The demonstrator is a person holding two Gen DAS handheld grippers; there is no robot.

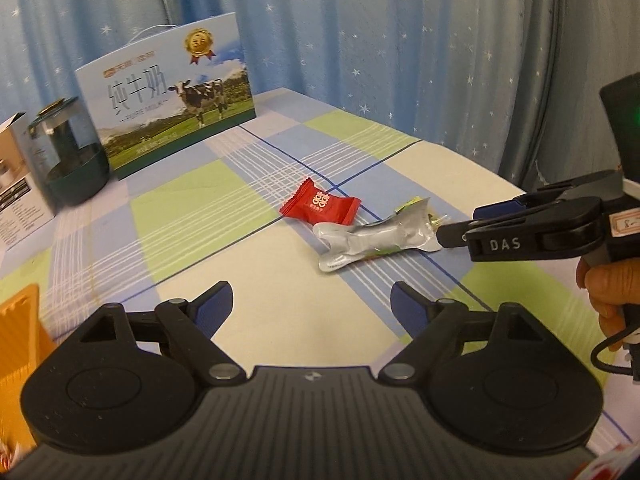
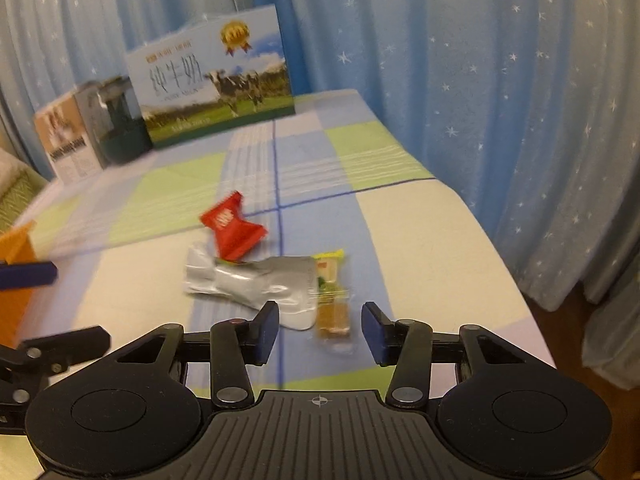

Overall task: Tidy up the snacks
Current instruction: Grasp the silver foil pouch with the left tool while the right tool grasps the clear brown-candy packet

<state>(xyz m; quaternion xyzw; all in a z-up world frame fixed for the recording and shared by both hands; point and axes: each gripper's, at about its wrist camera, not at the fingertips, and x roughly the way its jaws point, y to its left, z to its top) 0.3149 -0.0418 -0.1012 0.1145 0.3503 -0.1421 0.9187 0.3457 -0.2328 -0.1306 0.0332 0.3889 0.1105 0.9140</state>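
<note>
- Three snacks lie close together on the checked blue, green and cream tablecloth (image 1: 248,216): a red pillow-shaped candy wrapper (image 1: 320,202), a crumpled silver foil pouch (image 1: 368,242) and a small clear packet with a brown bar inside (image 2: 335,312).
- In the left wrist view they sit right of centre; the red wrapper touches the upper left end of the silver pouch.
- In the right wrist view the clear packet lies against the right end of the pouch, at lower centre.
- Left gripper (image 1: 312,306): its blue-padded jaws stand wide apart at the bottom of its own view, above bare cloth, nothing between them, short of the snacks.
- Right gripper (image 2: 320,332): jaws partly apart, not pressing on anything; in its own view the near end of the clear packet and a corner of the pouch show between the tips. From the left wrist view it enters at the right edge, tips at the pouch's right end, held by a hand (image 1: 610,292).
- Upper left of both views: a milk carton box printed with a cow (image 1: 168,96), a dark green round container (image 1: 74,160) and a white box (image 1: 18,184).
- An orange box (image 1: 20,340) sits at the left edge.
- Blue star-patterned curtains (image 1: 400,40) hang behind.
</note>
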